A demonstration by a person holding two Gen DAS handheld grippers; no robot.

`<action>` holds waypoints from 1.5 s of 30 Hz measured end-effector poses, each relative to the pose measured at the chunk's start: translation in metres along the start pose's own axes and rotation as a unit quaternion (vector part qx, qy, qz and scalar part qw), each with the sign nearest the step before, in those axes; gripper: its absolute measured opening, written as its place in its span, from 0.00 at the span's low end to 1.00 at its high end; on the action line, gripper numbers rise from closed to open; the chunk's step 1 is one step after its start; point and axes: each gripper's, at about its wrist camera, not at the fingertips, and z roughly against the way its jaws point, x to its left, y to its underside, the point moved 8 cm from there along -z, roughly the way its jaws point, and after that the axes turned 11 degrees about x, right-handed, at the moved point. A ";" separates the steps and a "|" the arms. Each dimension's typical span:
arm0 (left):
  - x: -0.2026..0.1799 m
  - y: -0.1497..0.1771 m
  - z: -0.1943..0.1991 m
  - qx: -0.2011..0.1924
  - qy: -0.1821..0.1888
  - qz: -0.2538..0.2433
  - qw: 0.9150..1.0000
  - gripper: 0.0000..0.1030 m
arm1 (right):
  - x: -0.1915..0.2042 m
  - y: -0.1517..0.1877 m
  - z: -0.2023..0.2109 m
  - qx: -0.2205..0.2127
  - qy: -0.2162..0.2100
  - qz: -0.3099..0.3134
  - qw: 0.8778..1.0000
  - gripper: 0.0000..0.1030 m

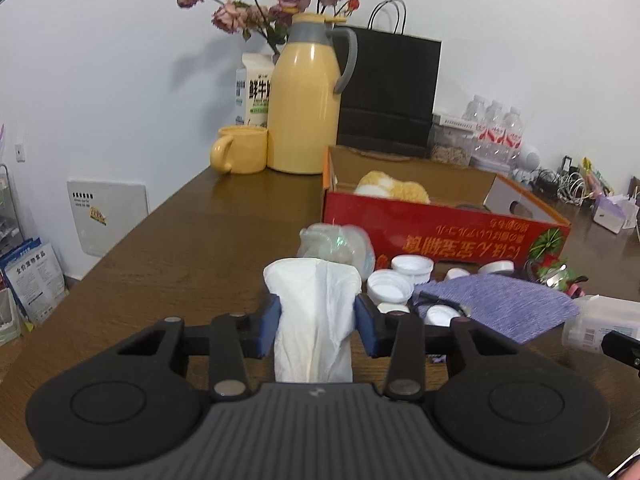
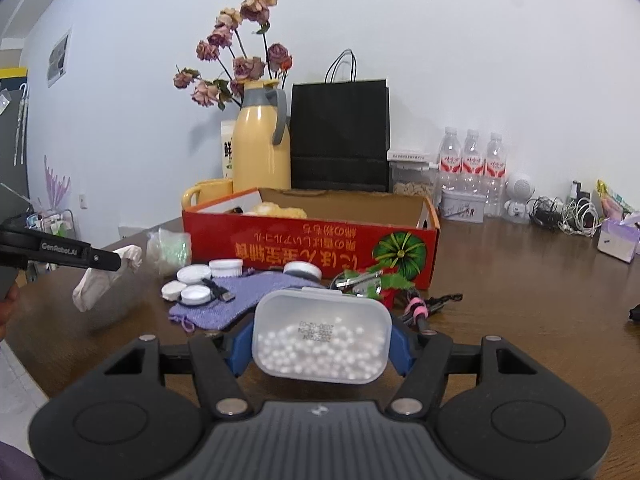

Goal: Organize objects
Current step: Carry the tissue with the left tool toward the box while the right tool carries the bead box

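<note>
My left gripper (image 1: 316, 316) is shut on a white folded tissue pack (image 1: 314, 320), held above the brown table; it also shows in the right wrist view (image 2: 104, 276). My right gripper (image 2: 320, 344) is shut on a clear plastic box of small white beads (image 2: 322, 336), which also shows at the right edge of the left wrist view (image 1: 600, 320). A red open cardboard box (image 2: 312, 244) stands behind, with a yellow plush item (image 1: 390, 186) inside. White lids (image 2: 192, 284), a purple knitted cloth (image 2: 240, 292) and a clear bag (image 1: 340, 244) lie in front of it.
A yellow thermos (image 1: 306, 104), yellow mug (image 1: 240, 150), milk carton (image 1: 252, 88), dried flowers and black paper bag (image 2: 340, 136) stand at the back. Water bottles (image 2: 472, 168), a white speaker, cables (image 2: 568, 212) and a tissue box (image 2: 618, 240) sit far right. The table's left edge (image 1: 120, 240) drops to the floor.
</note>
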 end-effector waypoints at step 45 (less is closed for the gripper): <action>-0.117 -0.150 -0.149 -0.032 0.026 0.000 0.999 0.49 | -0.052 -0.142 -0.193 0.018 0.034 -0.036 0.999 0.63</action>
